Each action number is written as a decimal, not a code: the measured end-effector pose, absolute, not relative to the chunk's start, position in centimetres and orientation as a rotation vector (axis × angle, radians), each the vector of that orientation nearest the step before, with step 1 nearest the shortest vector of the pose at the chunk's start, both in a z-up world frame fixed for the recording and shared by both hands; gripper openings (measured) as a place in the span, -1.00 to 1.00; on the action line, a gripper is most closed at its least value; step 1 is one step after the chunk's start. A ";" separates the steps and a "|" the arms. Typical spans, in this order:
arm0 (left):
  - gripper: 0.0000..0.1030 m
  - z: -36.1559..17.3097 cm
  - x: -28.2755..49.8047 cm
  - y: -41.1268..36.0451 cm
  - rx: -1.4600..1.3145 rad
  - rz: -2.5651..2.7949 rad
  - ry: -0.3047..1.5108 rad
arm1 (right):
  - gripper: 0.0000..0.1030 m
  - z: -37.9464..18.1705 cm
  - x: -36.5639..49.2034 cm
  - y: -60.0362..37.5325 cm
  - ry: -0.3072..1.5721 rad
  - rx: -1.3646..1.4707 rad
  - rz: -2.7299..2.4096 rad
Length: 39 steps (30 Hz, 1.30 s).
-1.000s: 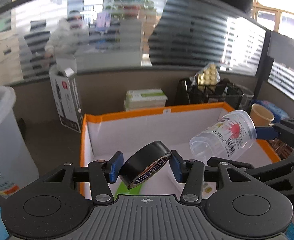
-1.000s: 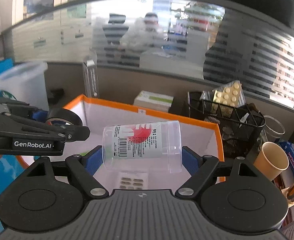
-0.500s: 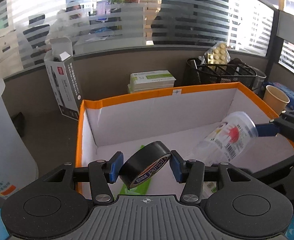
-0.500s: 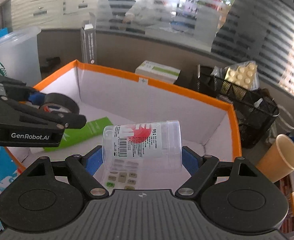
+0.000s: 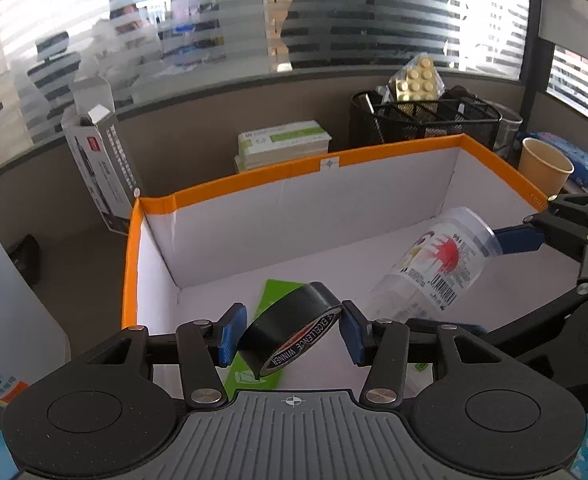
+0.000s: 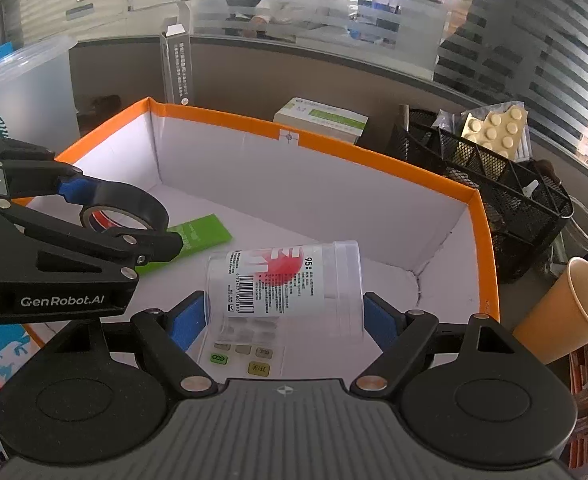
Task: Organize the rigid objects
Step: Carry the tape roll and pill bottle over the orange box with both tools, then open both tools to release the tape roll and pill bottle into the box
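My left gripper (image 5: 290, 334) is shut on a black tape roll (image 5: 290, 332), held over the near left part of the orange-rimmed white box (image 5: 294, 168). My right gripper (image 6: 284, 316) is shut on a clear plastic jar (image 6: 286, 286) with a red-printed label, held sideways over the box (image 6: 374, 152). The jar also shows in the left wrist view (image 5: 434, 268), and the tape roll in the right wrist view (image 6: 126, 210). A green flat packet (image 6: 198, 236) and a remote-like keypad (image 6: 242, 354) lie on the box floor.
A black mesh basket (image 6: 494, 184) with a pill blister stands behind the box. A paper cup (image 6: 566, 312) is at the right. A green-white carton (image 5: 282, 148), a tall open carton (image 5: 98, 156) and a large translucent cup (image 6: 22, 96) stand around the box.
Both grippers have tilted down and moved in over the box with their loads; the box floor, the green packet and the keypad now show more.
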<state>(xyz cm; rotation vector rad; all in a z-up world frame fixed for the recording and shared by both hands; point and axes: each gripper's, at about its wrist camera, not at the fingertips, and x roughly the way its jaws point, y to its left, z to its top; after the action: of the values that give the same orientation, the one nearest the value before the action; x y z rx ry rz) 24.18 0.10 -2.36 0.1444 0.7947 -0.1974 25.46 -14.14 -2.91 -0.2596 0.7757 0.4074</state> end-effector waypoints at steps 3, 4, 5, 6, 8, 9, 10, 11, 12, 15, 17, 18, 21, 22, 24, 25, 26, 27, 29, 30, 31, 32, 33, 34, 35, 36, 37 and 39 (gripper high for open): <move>-0.05 -2.8 24.7 0.2 0.158 -0.185 0.816 | 0.58 -2.9 25.6 -14.2 0.782 -0.263 0.403; -0.05 -3.0 24.8 0.1 0.167 -0.185 0.828 | 0.58 -2.9 25.7 -14.2 0.789 -0.264 0.400; -0.05 -3.0 24.9 0.0 0.172 -0.181 0.832 | 0.58 -3.0 25.7 -14.2 0.797 -0.265 0.397; -0.05 -3.0 24.9 -0.2 0.183 -0.180 0.836 | 0.58 -3.0 25.8 -14.2 0.804 -0.264 0.397; -0.05 -3.2 24.9 -0.5 0.202 -0.182 0.849 | 0.58 -3.0 26.0 -14.2 0.823 -0.270 0.396; -0.05 -3.3 25.0 -0.4 0.201 -0.179 0.864 | 0.58 -3.0 26.1 -14.1 0.832 -0.271 0.395; -0.05 -3.4 25.2 -0.4 0.198 -0.179 0.876 | 0.58 -3.1 26.1 -14.1 0.837 -0.272 0.394; -0.04 -3.4 25.3 -0.4 0.200 -0.178 0.886 | 0.58 -3.1 26.2 -14.0 0.842 -0.272 0.393; -0.04 -3.5 25.4 -0.4 0.211 -0.173 0.890 | 0.58 -3.2 26.2 -14.0 0.845 -0.273 0.391; -0.04 -3.7 25.5 -0.7 0.229 -0.161 0.901 | 0.58 -3.3 26.3 -14.0 0.853 -0.269 0.386; -0.04 -3.7 25.7 -0.7 0.228 -0.160 0.911 | 0.58 -3.4 26.4 -14.1 0.859 -0.261 0.386; -0.04 -3.8 25.7 -0.7 0.226 -0.161 0.917 | 0.58 -3.4 26.4 -14.1 0.862 -0.257 0.385; -0.04 -3.9 25.9 -0.6 0.225 -0.159 0.925 | 0.58 -3.5 26.4 -14.2 0.869 -0.251 0.384; -0.03 -3.9 25.9 -0.7 0.227 -0.157 0.926 | 0.58 -3.5 26.4 -14.2 0.870 -0.250 0.382; -0.03 -3.9 25.9 -0.7 0.226 -0.152 0.926 | 0.58 -3.5 26.4 -14.2 0.868 -0.246 0.378; -0.02 -3.9 25.9 -0.8 0.229 -0.149 0.926 | 0.58 -3.5 26.4 -14.2 0.868 -0.245 0.376; -0.02 -3.9 25.9 -0.8 0.232 -0.147 0.927 | 0.58 -3.5 26.3 -14.2 0.868 -0.246 0.375; -0.01 -3.9 25.9 -0.8 0.232 -0.146 0.928 | 0.58 -3.5 26.3 -14.1 0.866 -0.247 0.374; 0.00 -3.9 25.9 -0.8 0.234 -0.144 0.933 | 0.58 -3.5 26.3 -14.1 0.865 -0.248 0.371; 0.01 -3.9 25.9 -0.8 0.233 -0.143 0.936 | 0.58 -3.5 26.3 -14.2 0.865 -0.249 0.370; 0.01 -3.9 25.9 -0.8 0.231 -0.143 0.936 | 0.58 -3.5 26.3 -14.2 0.865 -0.249 0.368; 0.02 -3.9 25.9 -0.7 0.229 -0.144 0.936 | 0.60 -3.5 26.2 -14.2 0.861 -0.252 0.363; 0.05 -3.9 25.9 -0.7 0.226 -0.145 0.938 | 0.64 -3.5 26.2 -14.2 0.858 -0.255 0.358; 0.06 -3.9 25.9 -0.7 0.221 -0.148 0.939 | 0.64 -3.4 26.1 -14.3 0.855 -0.256 0.357; 0.08 -3.8 25.9 -0.7 0.216 -0.149 0.939 | 0.63 -3.4 26.1 -14.4 0.853 -0.252 0.361; 0.09 -3.8 25.9 -0.7 0.213 -0.150 0.939 | 0.62 -3.4 26.0 -14.5 0.851 -0.250 0.363; 0.10 -3.7 25.8 -0.7 0.212 -0.150 0.937 | 0.62 -3.3 26.0 -14.6 0.849 -0.248 0.363; 0.15 -3.4 25.6 -0.8 0.215 -0.153 0.923 | 0.62 -3.0 25.7 -14.6 0.841 -0.254 0.360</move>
<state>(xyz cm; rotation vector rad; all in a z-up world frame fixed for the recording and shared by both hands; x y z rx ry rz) 25.59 -0.81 -3.38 0.2150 0.9234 -0.1529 25.72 -14.62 -3.04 -0.2544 0.8406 0.3604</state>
